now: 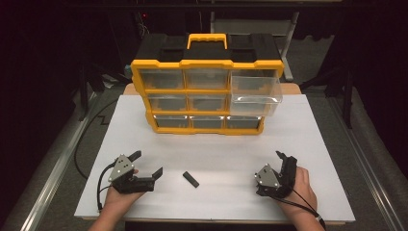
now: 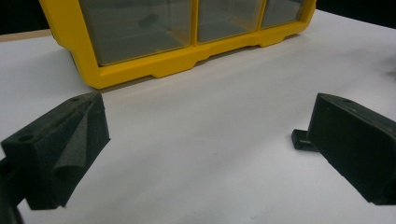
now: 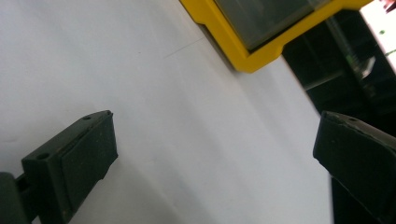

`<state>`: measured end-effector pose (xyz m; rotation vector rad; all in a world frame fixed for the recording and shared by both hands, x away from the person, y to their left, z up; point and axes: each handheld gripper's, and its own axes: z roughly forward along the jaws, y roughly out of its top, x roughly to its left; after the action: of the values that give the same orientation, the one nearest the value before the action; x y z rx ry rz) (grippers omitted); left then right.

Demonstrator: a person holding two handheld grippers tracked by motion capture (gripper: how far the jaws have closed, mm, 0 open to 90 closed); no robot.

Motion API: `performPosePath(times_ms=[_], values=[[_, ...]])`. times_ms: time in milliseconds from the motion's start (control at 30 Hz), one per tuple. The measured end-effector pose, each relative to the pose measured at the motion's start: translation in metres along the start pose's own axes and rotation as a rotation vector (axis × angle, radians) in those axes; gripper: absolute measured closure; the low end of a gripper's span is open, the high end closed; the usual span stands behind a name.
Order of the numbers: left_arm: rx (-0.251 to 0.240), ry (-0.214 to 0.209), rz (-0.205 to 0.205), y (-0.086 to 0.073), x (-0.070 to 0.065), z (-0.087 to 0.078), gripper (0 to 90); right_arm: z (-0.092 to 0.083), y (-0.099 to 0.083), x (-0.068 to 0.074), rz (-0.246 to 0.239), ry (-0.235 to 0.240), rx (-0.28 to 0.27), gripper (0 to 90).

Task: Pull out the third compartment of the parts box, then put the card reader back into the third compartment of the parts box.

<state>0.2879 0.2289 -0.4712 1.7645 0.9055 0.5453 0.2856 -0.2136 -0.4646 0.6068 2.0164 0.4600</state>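
Observation:
A small black oblong piece (image 1: 190, 179) lies on the white table top (image 1: 216, 149), between the two hands. My left gripper (image 1: 148, 162) rests low at the front left, open, its jaws spread wide with nothing between them. In the left gripper view (image 2: 205, 135) the black piece (image 2: 301, 139) peeks out from behind the right-hand jaw. My right gripper (image 1: 286, 158) sits at the front right, held by a hand. Its own view (image 3: 215, 140) shows it open over bare table.
A yellow and black drawer organizer (image 1: 207, 96) with clear drawers stands at the back centre, also seen in the gripper views (image 2: 154, 70) (image 3: 252, 56). Its top right drawer (image 1: 255, 94) is pulled out toward me. Dark floor and metal rails flank the table.

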Motion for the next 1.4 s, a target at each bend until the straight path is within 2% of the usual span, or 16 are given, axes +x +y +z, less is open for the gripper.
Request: performPosePath(times_ms=[67,133,167,200,233,433,467,500,533,567,633,733,833,1000,1167,1400], values=[[-0.001,0.000,0.000,0.000,0.000,-0.001,0.3,0.000,-0.005,-0.003,0.095,0.038,-0.001,0.0],[-0.003,0.001,0.002,0.000,0.001,-0.001,0.3,0.000,-0.006,-0.004,0.121,0.051,-0.003,0.0],[-0.001,0.001,0.001,0.000,0.001,-0.001,0.3,0.001,-0.009,-0.005,0.193,0.079,-0.006,0.0],[0.001,0.000,0.002,0.000,0.001,-0.001,0.3,0.001,-0.010,-0.006,0.222,0.095,-0.008,0.0],[0.004,-0.001,0.001,0.000,0.001,-0.001,0.3,0.001,-0.010,-0.006,0.222,0.095,-0.008,0.0],[0.013,-0.001,0.002,0.000,0.001,-0.001,0.3,0.003,-0.018,-0.012,0.378,0.179,-0.022,0.0],[0.012,0.001,0.000,0.000,0.002,-0.001,0.3,0.003,-0.020,-0.013,0.432,0.202,-0.038,0.0],[0.012,0.001,0.000,0.000,0.002,-0.001,0.3,0.003,-0.020,-0.013,0.432,0.202,-0.038,0.0],[0.012,0.001,-0.002,0.000,0.003,-0.001,0.3,0.004,-0.021,-0.014,0.483,0.226,-0.059,0.0],[0.012,0.001,-0.003,0.000,0.003,-0.001,0.3,0.004,-0.021,-0.014,0.483,0.226,-0.059,0.0],[0.016,0.002,-0.003,0.000,0.003,0.000,0.3,0.004,-0.022,-0.015,0.562,0.262,-0.094,0.0],[0.017,0.000,-0.006,0.000,0.004,0.002,0.3,0.003,-0.022,-0.016,0.612,0.283,-0.123,0.0],[0.018,0.000,-0.010,0.002,0.004,0.003,0.3,0.004,-0.023,-0.019,0.688,0.310,-0.167,0.0],[0.028,0.000,-0.008,0.002,0.002,0.004,0.3,0.002,-0.024,-0.022,0.703,0.298,-0.188,0.0],[0.022,0.004,-0.003,0.002,0.002,0.002,0.3,0.000,-0.023,-0.023,0.685,0.276,-0.218,0.0],[0.017,0.014,-0.008,0.002,0.003,0.000,0.3,0.004,-0.021,-0.022,0.659,0.265,-0.198,0.0]])
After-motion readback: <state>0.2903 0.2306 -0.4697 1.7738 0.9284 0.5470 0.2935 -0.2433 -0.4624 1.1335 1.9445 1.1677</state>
